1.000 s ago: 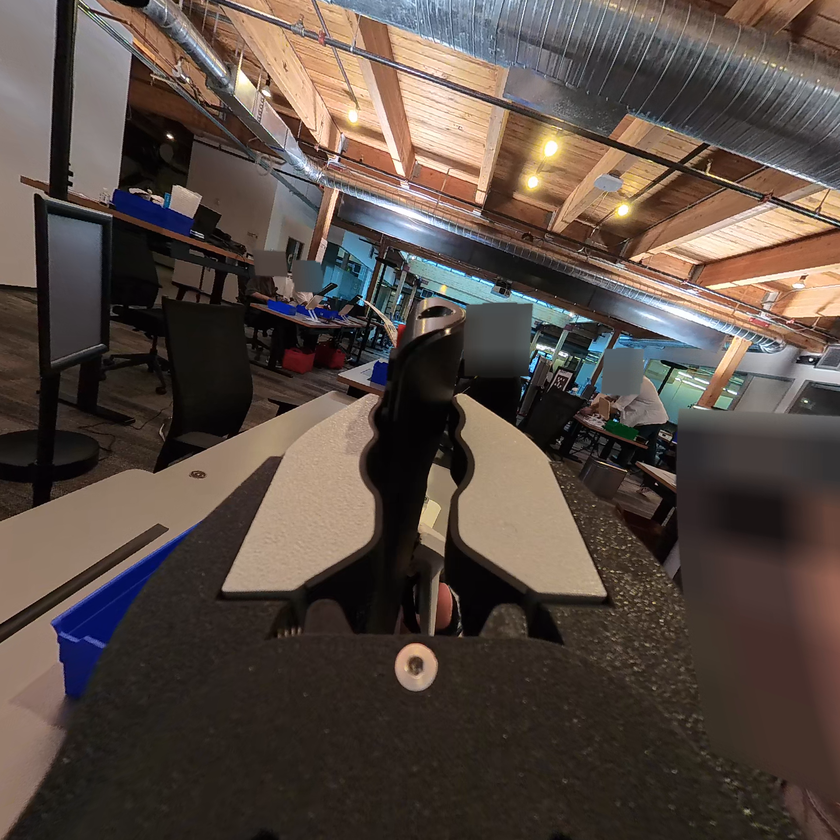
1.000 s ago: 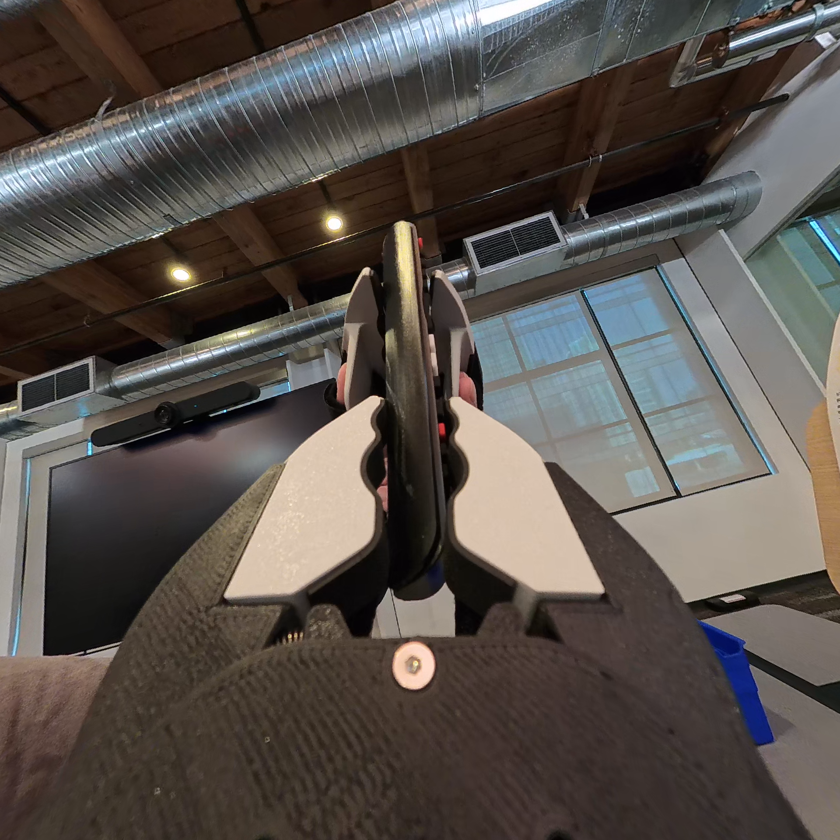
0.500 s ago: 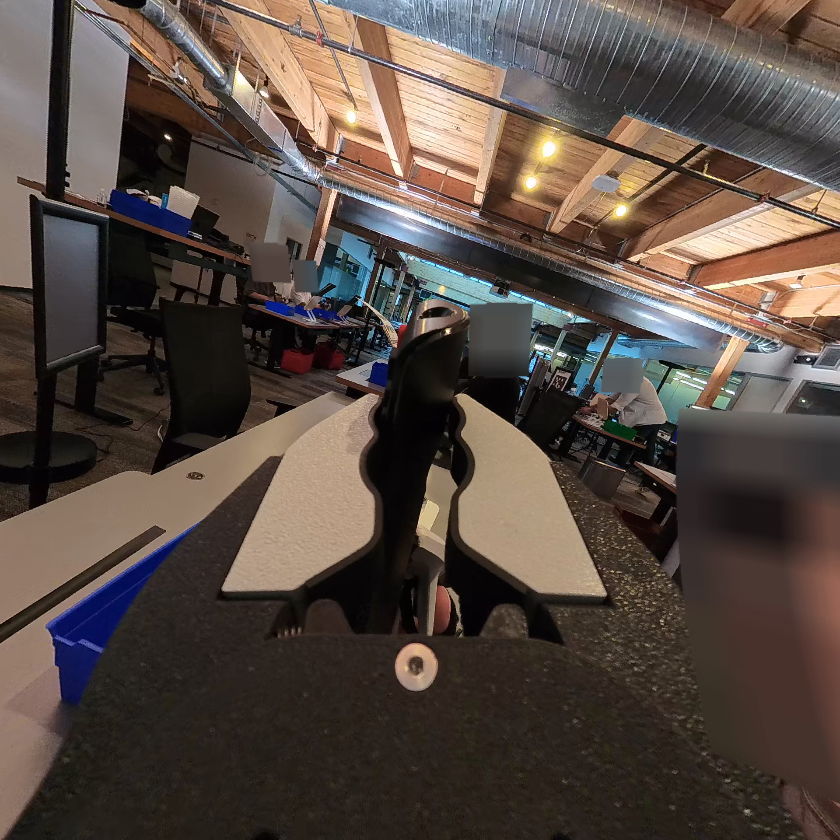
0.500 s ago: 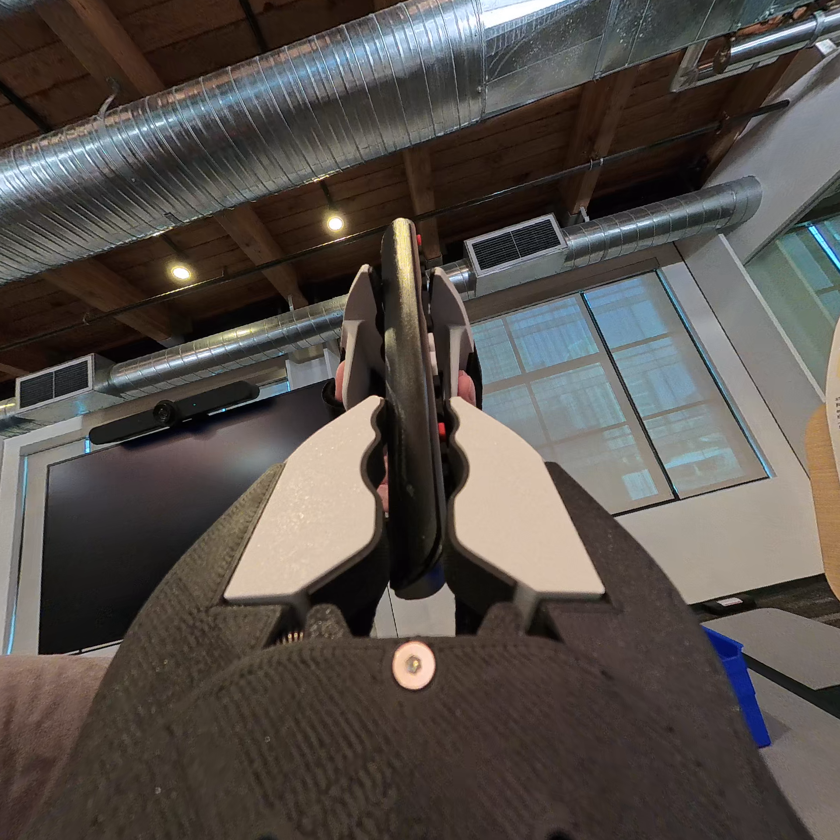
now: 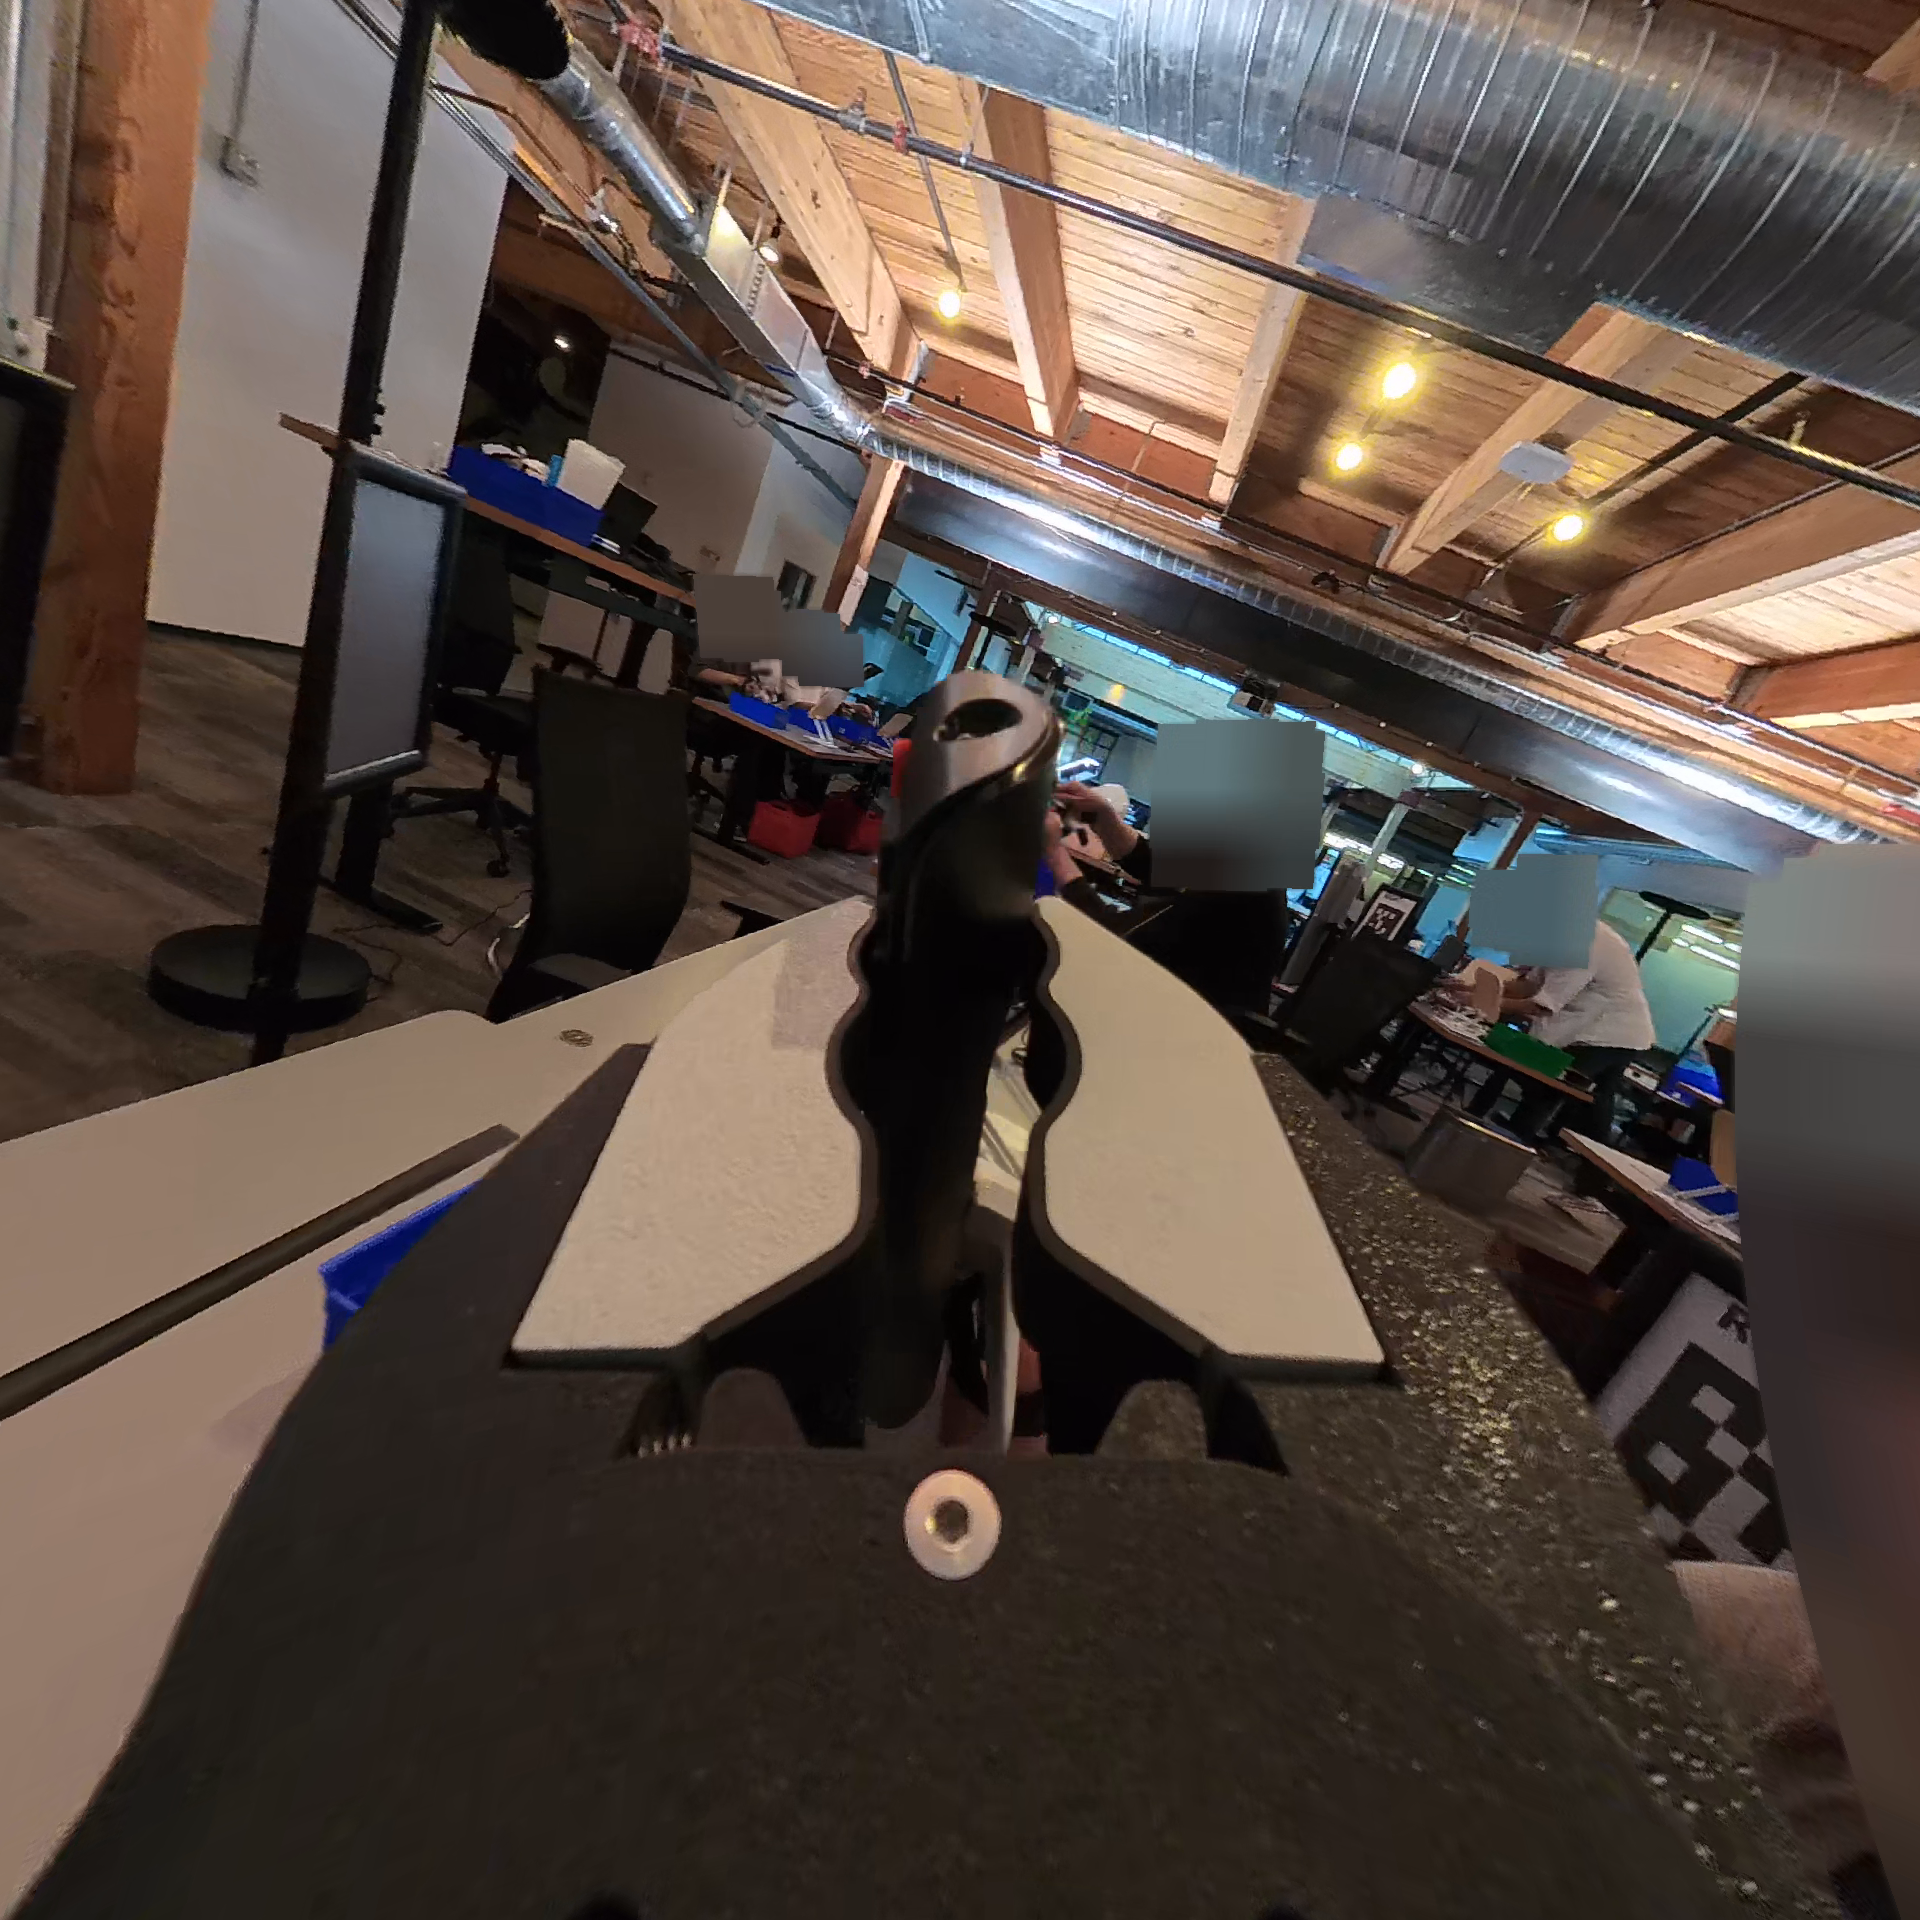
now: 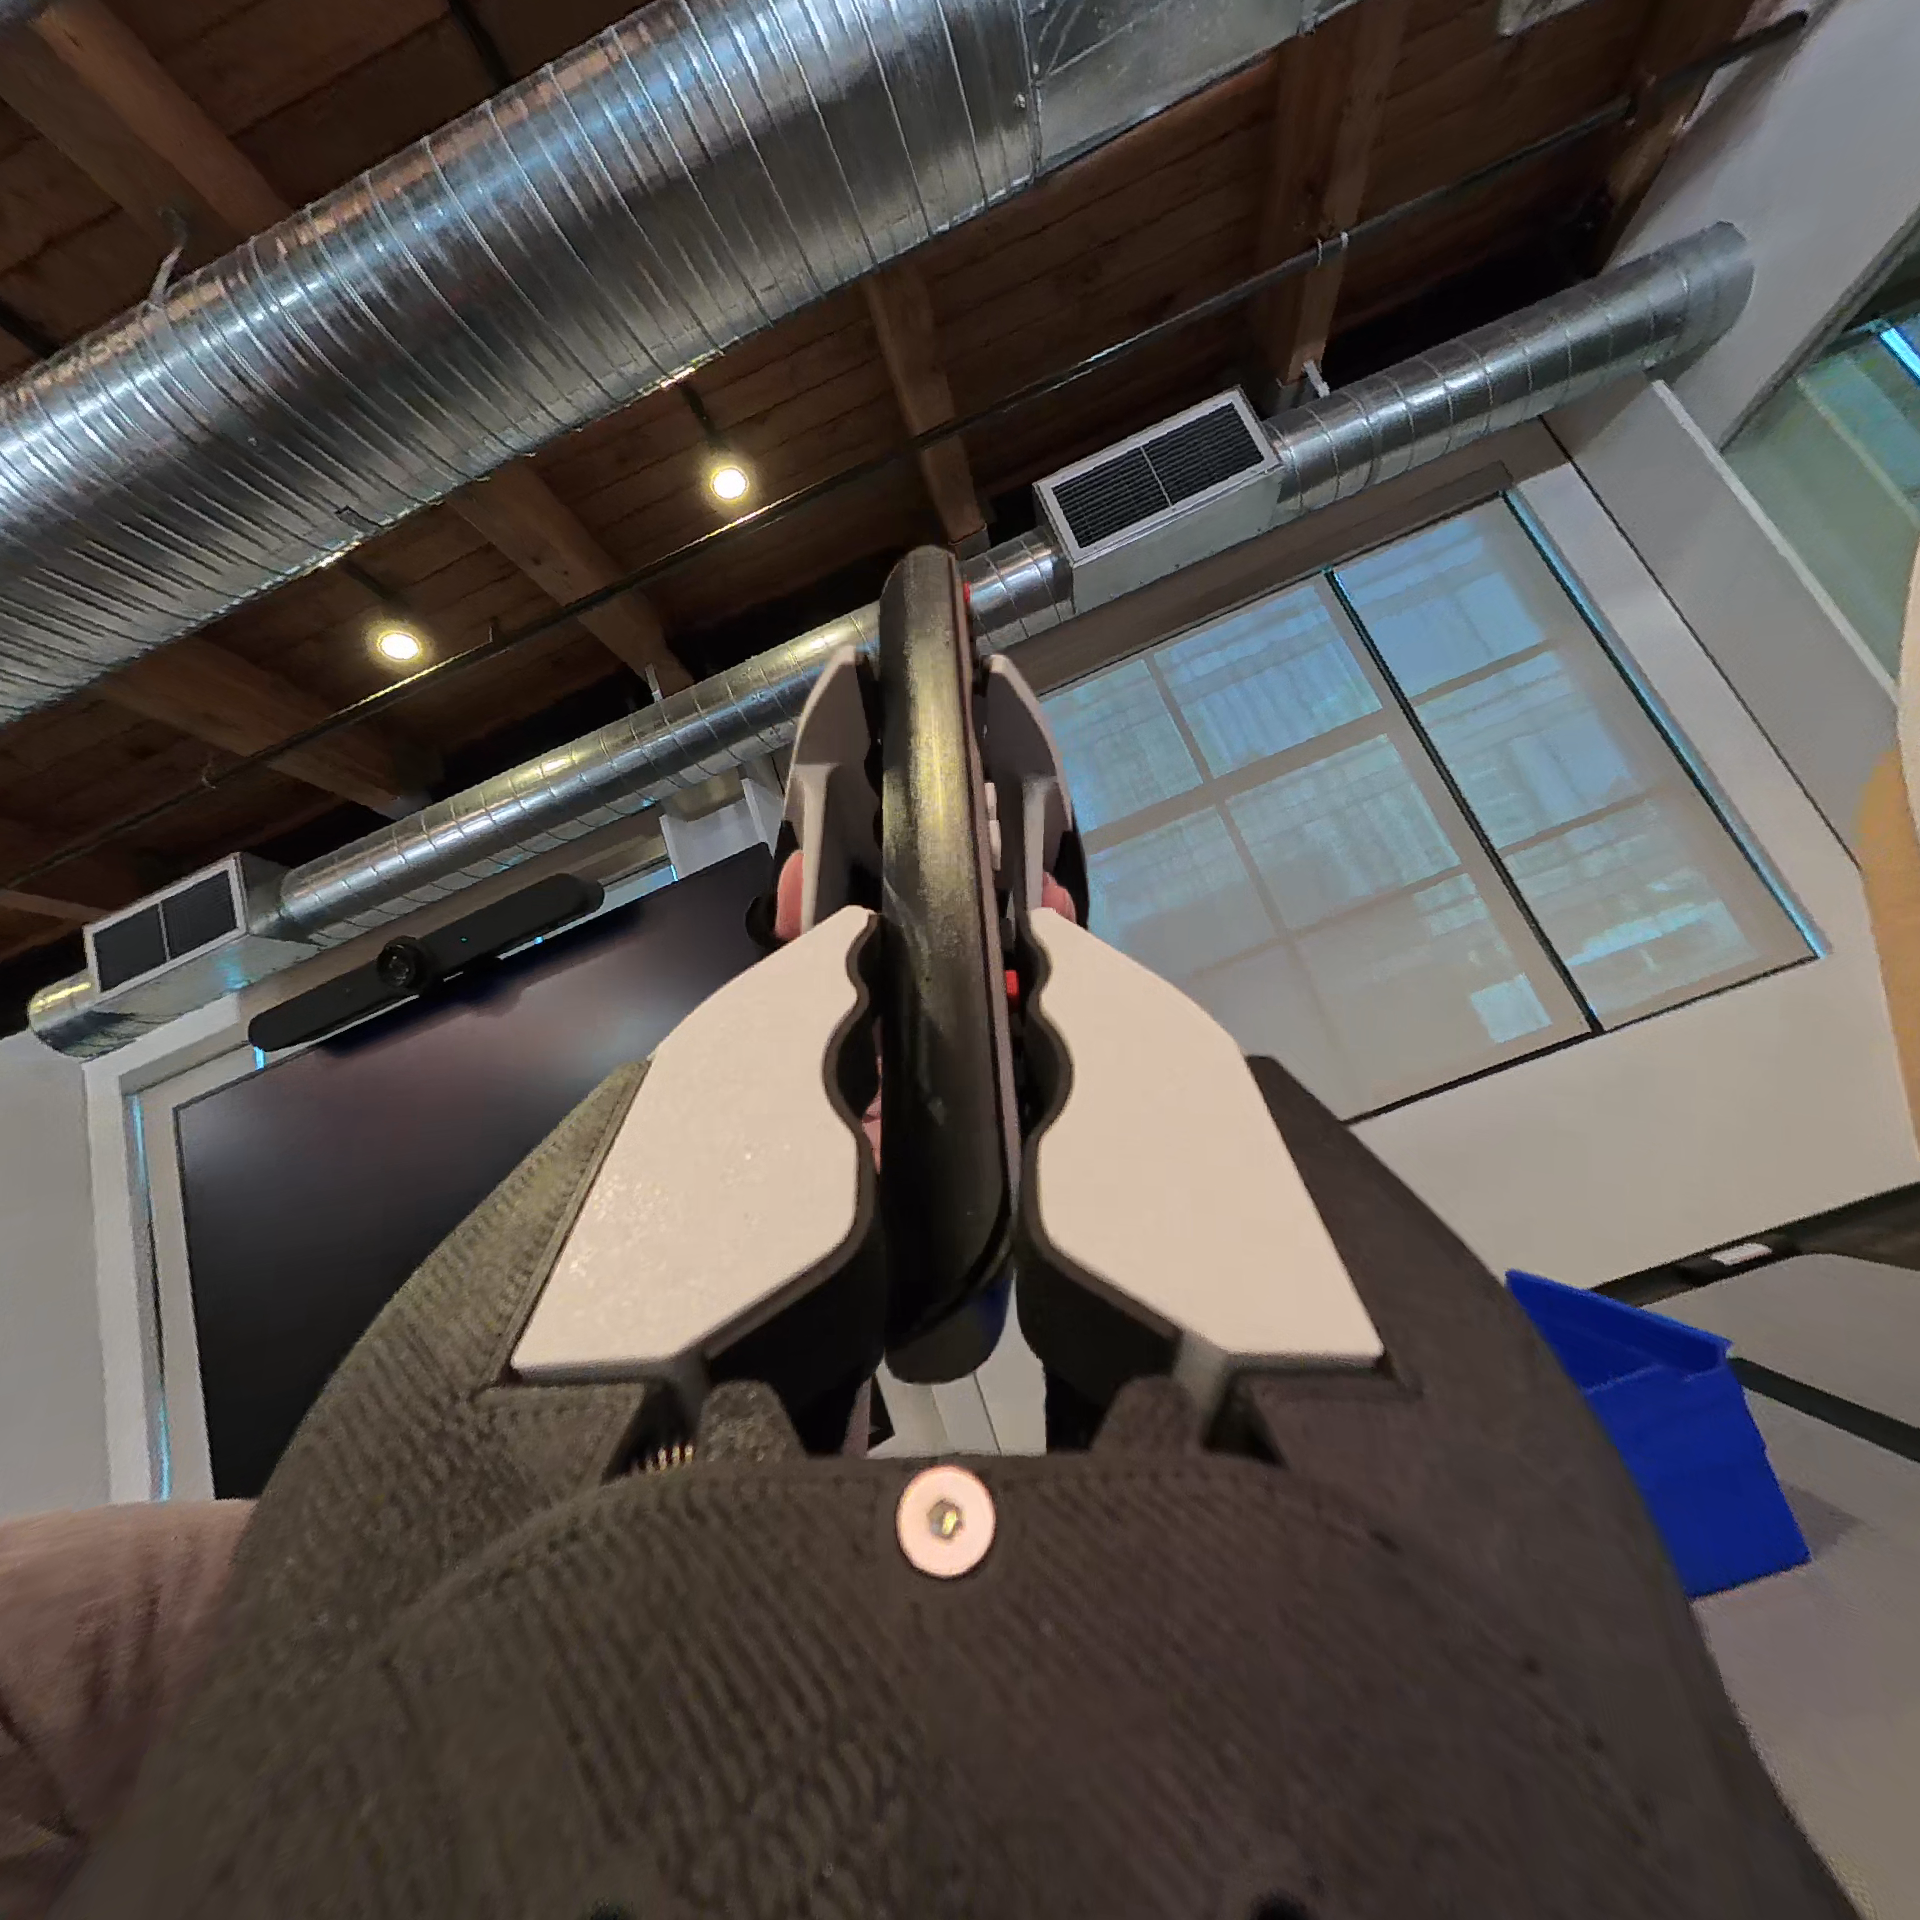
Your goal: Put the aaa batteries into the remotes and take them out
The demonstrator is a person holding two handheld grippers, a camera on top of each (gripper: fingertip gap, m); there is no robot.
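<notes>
Left wrist view: the left gripper (image 5: 951,935) clamps one black remote (image 5: 961,904) at frame centre, its two grey fingers (image 5: 727,1143) pressed against the remote's sides. The remote's long axis runs along the fingers, away from the camera and tilted upward, with its rounded end past the fingertips, a small red patch on its left edge. One blue bin (image 5: 379,1273) peeks out at lower left of the gripper body, resting on a pale grey table (image 5: 208,1164) crossed by a dark strip. Beyond the table stand one black office chair (image 5: 603,862) and a dark panel on a black pole stand (image 5: 332,644). Farther back, people sit at desks in an open workshop under timber beams, silver ducts (image 5: 1558,135) and round ceiling lamps.

Right wrist view: the right gripper (image 6: 945,935) is likewise closed on one black remote (image 6: 935,935), seen edge-on, its long axis pointing forward and steeply up toward the ceiling. The other gripper (image 6: 925,790) grips the same remote farther along, a fingertip showing beside it. One blue bin (image 6: 1652,1423) sits at lower right on the grey table (image 6: 1829,1745). Behind are a large dark screen (image 6: 416,1195) topped by a camera bar, a gridded window (image 6: 1455,800) at right, two vents and two ducts overhead.
</notes>
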